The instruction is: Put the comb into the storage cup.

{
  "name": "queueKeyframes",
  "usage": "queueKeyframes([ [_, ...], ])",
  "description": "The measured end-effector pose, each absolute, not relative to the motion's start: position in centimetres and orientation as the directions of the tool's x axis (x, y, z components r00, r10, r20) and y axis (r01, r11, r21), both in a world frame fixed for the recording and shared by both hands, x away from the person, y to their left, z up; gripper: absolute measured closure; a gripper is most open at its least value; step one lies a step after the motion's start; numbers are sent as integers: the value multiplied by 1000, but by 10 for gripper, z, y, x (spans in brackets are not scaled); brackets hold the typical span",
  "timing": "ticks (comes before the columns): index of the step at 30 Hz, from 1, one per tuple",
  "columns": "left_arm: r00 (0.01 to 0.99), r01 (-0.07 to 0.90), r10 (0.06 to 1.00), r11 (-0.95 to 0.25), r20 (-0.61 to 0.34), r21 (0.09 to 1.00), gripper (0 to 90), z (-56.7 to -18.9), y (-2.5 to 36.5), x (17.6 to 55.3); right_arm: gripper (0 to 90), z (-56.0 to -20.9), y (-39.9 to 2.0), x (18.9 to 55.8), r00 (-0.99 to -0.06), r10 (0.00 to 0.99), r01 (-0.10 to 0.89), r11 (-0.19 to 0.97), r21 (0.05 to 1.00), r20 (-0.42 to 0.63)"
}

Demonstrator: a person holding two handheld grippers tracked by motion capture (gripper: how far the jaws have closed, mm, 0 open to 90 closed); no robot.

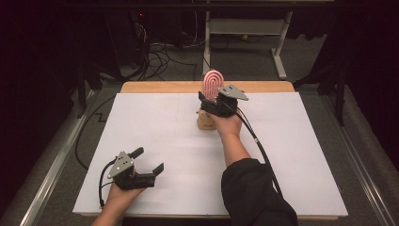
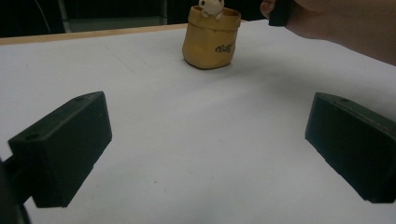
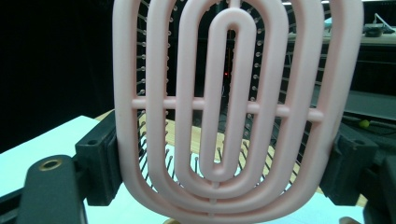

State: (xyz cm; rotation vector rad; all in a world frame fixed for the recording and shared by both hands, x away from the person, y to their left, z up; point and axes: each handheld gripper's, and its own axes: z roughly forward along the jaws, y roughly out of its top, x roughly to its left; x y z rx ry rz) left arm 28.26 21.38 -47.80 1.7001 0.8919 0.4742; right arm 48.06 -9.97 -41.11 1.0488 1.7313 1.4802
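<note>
Right gripper point(image 1: 211, 100) raised, clamping hairbrush point(image 1: 212, 84) upright

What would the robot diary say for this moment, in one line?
right gripper: shut on pink hairbrush, raised above yellow pot | left gripper: open, holding nothing, low over white table

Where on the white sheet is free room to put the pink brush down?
The sheet is bare right of the forearm, and also between the left gripper and the pot. Crowded around the pot, under the right gripper holding the brush.
</note>
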Motion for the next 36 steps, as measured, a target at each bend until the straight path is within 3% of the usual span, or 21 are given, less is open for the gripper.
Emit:
queueKeyframes([
  [36, 644, 316, 757, -133, -110, 939, 14, -478, 213, 281, 152, -408, -127, 494, -425, 896, 270, -8, 963, 127],
])
